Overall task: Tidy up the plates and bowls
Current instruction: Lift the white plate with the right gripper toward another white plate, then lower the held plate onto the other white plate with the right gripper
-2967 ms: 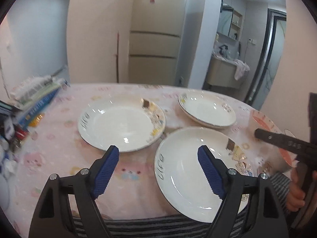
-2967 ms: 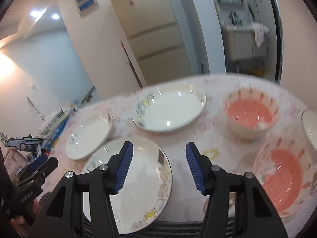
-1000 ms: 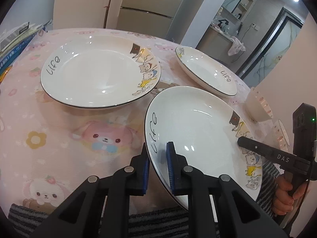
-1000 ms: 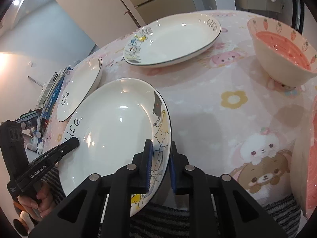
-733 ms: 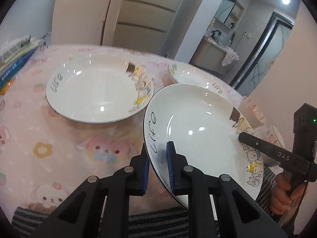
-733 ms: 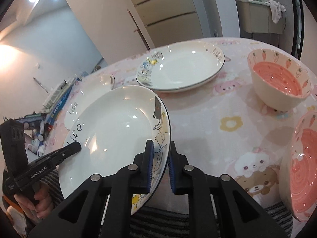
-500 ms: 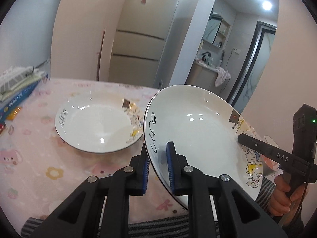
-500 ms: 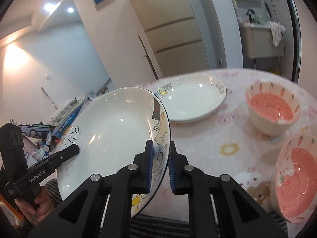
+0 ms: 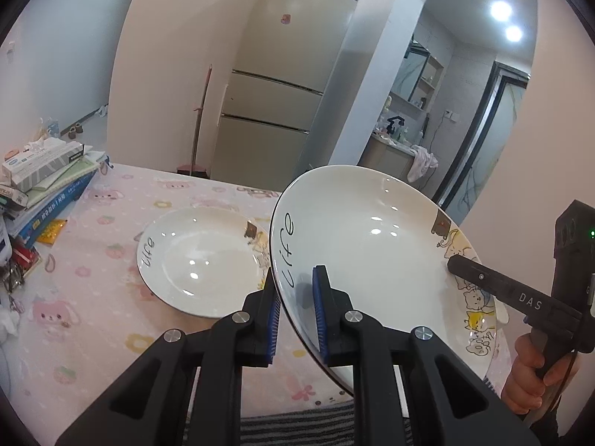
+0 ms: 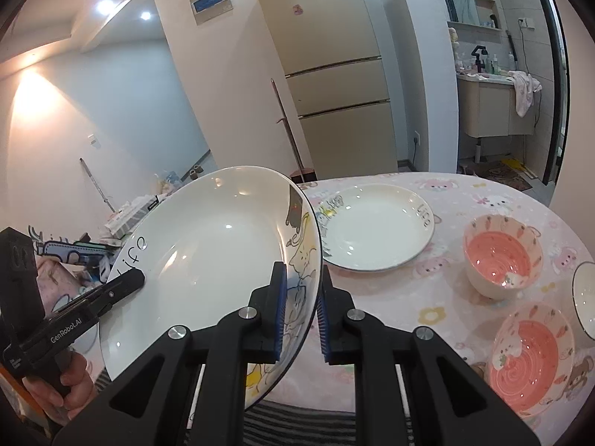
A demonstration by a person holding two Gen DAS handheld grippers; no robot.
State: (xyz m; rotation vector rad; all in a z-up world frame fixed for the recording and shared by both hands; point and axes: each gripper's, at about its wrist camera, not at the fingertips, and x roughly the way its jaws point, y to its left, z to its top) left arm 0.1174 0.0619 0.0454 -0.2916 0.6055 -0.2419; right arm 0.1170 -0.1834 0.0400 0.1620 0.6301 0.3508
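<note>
Up in the air, over the near edge of the table (image 9: pixel 93 319), a big white plate (image 9: pixel 372 245) is being held from both sides. The left gripper (image 9: pixel 295 310) is pinching the plate's rim beside the word "life", with its blue fingers (image 9: pixel 319 308) pressed tight on each face of the rim. The right gripper (image 10: pixel 300 310) is pinching the other side, right on the little cartoon animals, and its fingers are squeezed shut on the rim too. The plate is tilting a bit and is not touching the table. A hand (image 9: pixel 528 371) is gripping the right gripper's handle, and another hand (image 10: pixel 70 379) is gripping the left one.

Under the plate, a pink tablecloth with bunnies and flowers is covering the table. A second white plate (image 9: pixel 200 256) is sitting flat on it, a little past the lifted one. A third plate (image 10: pixel 375 228) is lying farther back on the right side. Two pink bowls with carrot pictures are sitting near the right edge, one closer (image 10: pixel 528 356) and one farther (image 10: pixel 502 260), well apart from the plates.

Books (image 9: pixel 48 193) are piling up at the far left edge. Behind the table, a tall fridge (image 9: pixel 282 93) is standing against the wall.
</note>
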